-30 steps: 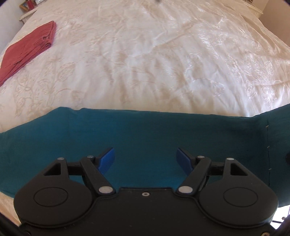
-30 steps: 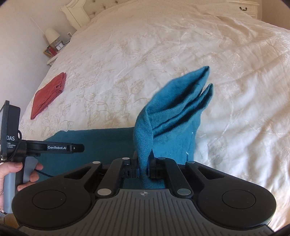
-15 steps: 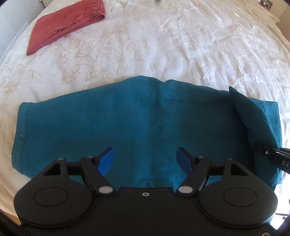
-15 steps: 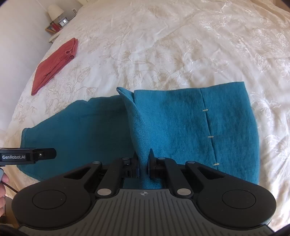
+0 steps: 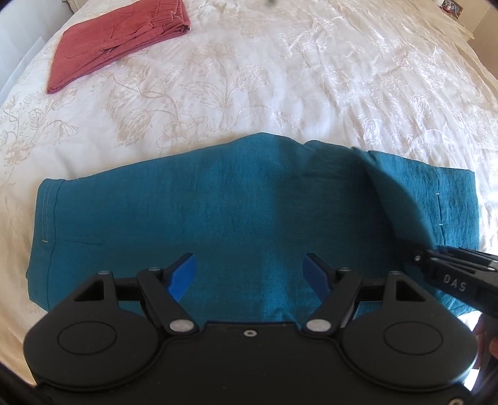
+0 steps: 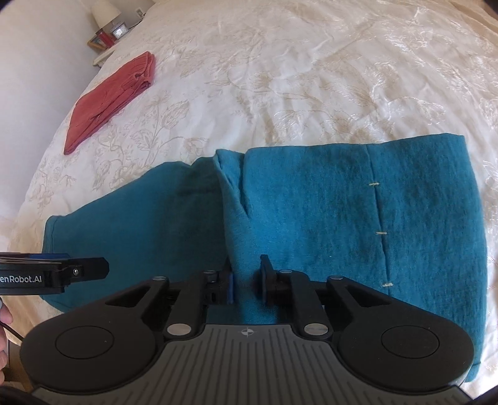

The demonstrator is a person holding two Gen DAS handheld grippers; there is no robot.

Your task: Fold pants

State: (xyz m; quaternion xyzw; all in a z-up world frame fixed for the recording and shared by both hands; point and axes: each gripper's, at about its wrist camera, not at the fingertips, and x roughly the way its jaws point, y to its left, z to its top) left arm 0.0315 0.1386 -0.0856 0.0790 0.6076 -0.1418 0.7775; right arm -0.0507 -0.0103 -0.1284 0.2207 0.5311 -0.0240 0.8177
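The teal pants [image 5: 218,212] lie flat across the white bedspread, with the right end folded over onto the rest [image 6: 358,218]. My left gripper [image 5: 249,275] is open and empty, hovering over the near edge of the pants' middle. My right gripper [image 6: 247,280] has its jaws slightly parted with the folded edge of the teal pants between them, low over the fabric. The right gripper also shows in the left wrist view [image 5: 451,274], and the left gripper shows at the left of the right wrist view [image 6: 53,274].
Folded red pants [image 5: 118,40] lie at the far left of the bed, also in the right wrist view [image 6: 112,96]. The embroidered white bedspread [image 5: 280,78] stretches beyond. A nightstand with a lamp [image 6: 107,18] stands at the far left corner.
My right gripper carried the pant end over to the left and lowered it onto the rest; its jaws have parted slightly. The left gripper pulled back and stayed open.
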